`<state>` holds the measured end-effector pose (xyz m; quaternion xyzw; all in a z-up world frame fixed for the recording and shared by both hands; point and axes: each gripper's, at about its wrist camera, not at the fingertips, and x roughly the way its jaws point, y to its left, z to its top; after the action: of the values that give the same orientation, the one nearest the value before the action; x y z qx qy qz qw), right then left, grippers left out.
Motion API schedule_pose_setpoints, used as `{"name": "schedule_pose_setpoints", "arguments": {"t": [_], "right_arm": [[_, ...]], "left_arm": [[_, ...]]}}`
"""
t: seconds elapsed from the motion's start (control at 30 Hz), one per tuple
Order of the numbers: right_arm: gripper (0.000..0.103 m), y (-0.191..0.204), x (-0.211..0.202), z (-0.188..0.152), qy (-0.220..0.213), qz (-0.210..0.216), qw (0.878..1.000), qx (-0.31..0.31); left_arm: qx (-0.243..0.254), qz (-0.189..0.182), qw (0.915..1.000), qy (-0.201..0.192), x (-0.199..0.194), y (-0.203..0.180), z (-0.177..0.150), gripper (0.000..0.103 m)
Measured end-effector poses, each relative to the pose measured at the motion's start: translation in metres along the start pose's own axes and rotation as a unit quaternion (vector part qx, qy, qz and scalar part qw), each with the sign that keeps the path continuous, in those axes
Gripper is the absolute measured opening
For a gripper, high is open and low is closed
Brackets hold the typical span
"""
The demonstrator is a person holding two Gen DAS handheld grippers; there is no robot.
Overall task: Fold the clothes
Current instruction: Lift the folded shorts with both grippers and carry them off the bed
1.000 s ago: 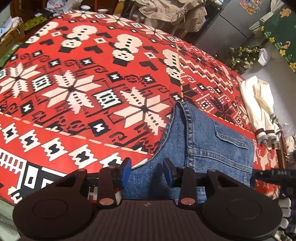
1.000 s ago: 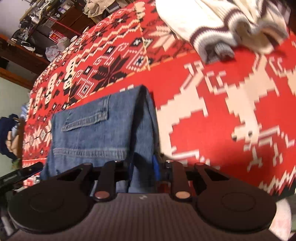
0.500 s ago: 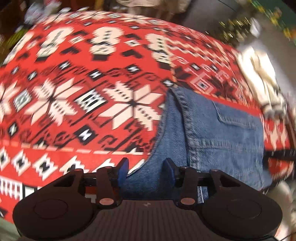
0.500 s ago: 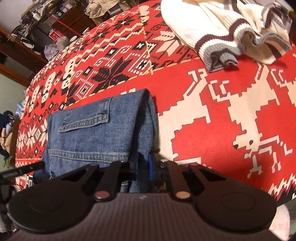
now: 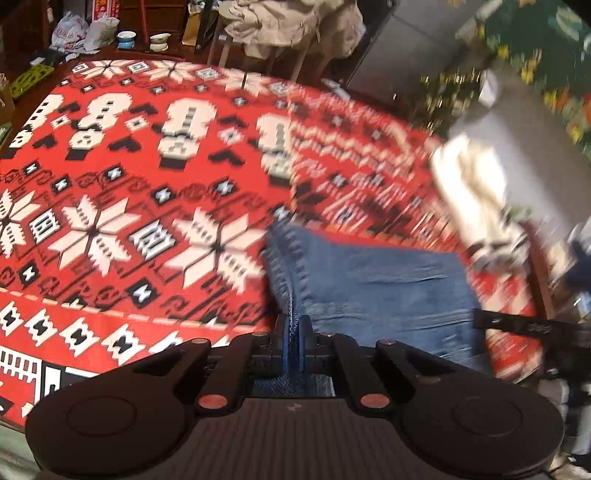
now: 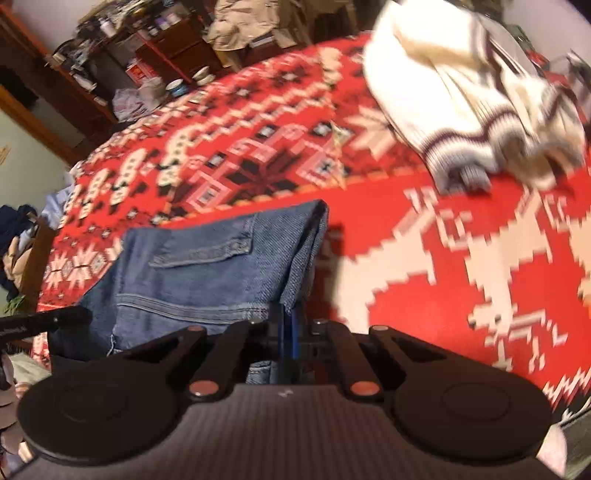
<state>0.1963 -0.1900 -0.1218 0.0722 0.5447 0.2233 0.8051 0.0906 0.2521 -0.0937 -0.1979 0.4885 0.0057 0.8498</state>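
Folded blue jeans (image 5: 373, 284) lie on a red patterned blanket (image 5: 147, 177) and their near edge is lifted. My left gripper (image 5: 293, 325) is shut on the left near edge of the denim, with a seam pinched between its blue pads. In the right wrist view the same jeans (image 6: 207, 273) show a back pocket, and my right gripper (image 6: 290, 317) is shut on their right near corner. The other gripper's black tip (image 6: 44, 321) shows at the left edge of that view.
A cream sweater (image 6: 465, 96) with dark striped cuffs lies on the blanket (image 6: 424, 258) beyond the jeans, to the right. Cups (image 5: 125, 37), bags and a chair draped with beige clothing (image 5: 291, 26) stand past the far edge. Dark wooden shelves (image 6: 110, 48) fill the back.
Both grippers closed onto the near edge of the jeans, then rose, lifting that edge off the blanket. More of the room beyond the blanket has come into view.
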Motion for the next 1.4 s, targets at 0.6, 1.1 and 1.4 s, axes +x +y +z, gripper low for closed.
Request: {"name": "schedule_pose_setpoints", "arguments": {"t": [0.6, 1.1, 1.4], "right_arm": [[0.003, 0.189, 0.096, 0.271, 0.056, 0.102, 0.971, -0.208], [0.003, 0.419, 0.221, 0.361, 0.154, 0.173, 0.905, -0.358], [0.003, 0.482, 0.295, 0.326, 0.217, 0.164, 0.842, -0.465]], "left_arm": [[-0.202, 0.098, 0.9636, -0.146, -0.077, 0.074, 0.142, 0.005], [-0.463, 0.161, 0.8513, -0.186, -0.098, 0.179, 0.134, 0.005], [-0.549, 0.170, 0.8032, -0.157, -0.068, 0.195, 0.093, 0.004]]}}
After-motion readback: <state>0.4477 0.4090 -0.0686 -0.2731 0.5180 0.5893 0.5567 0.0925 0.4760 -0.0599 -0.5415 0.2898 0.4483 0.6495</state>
